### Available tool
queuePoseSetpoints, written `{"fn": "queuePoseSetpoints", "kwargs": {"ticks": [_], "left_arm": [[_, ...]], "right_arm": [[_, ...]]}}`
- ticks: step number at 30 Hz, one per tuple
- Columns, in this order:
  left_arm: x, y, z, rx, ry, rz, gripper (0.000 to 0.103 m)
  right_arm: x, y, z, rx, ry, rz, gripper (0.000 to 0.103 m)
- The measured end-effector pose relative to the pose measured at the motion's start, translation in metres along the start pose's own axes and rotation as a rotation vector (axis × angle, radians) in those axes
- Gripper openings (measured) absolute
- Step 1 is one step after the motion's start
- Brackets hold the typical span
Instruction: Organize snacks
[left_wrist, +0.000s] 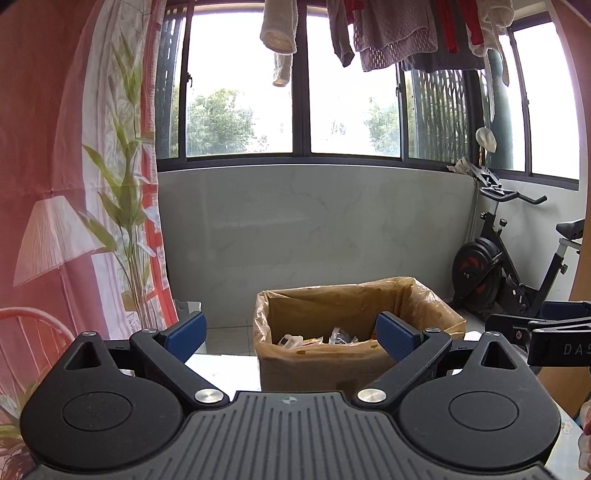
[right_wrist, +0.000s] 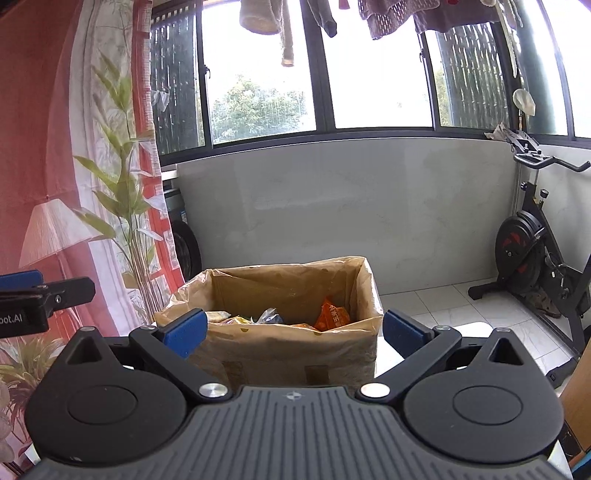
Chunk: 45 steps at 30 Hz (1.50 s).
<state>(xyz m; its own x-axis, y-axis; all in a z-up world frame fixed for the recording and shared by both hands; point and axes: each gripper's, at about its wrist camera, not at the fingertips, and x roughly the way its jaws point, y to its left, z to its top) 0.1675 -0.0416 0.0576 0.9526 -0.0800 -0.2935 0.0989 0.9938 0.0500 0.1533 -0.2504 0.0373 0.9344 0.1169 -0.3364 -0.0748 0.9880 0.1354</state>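
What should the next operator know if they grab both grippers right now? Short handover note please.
Left gripper: open, nothing between the fingers.
Right gripper: open, empty too.
Both point at the plastic-lined cardboard box just ahead on the white surface.
Snacks: several packets lie inside the box, including an orange packet; the rest are too small to identify.
Done: those packets are in the box.
Left: no loose snacks show in either view, so look around the table before assuming the job is finished.
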Motion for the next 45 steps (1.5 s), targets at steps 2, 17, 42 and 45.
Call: {"fn": "queuePoseSetpoints", "kwargs": {"ticks": [2,17,42,45], "left_arm": [[-0.002,0.0,0.0,0.004,0.006,0.009,0.099],[-0.012,0.012,0.001,-0.023,-0.001,0.043,0.099],[-0.012,0.022,-0.002,-0.059,0.022,0.072,0.099],[-0.012,0.022,-0.002,-0.059,0.022,0.073,0.099]], "right_arm": [[-0.004,0.0,0.0,-0.005,-0.004,-0.008,0.103],[-0.013,0.0,0.002,0.008,-0.017,-0.006,0.103],[-0.012,0.004,-0.004,0.006,-0.018,0.011,0.103],[-0.012,0.004,-0.005,0.008,-0.014,0.011,0.103]]}}
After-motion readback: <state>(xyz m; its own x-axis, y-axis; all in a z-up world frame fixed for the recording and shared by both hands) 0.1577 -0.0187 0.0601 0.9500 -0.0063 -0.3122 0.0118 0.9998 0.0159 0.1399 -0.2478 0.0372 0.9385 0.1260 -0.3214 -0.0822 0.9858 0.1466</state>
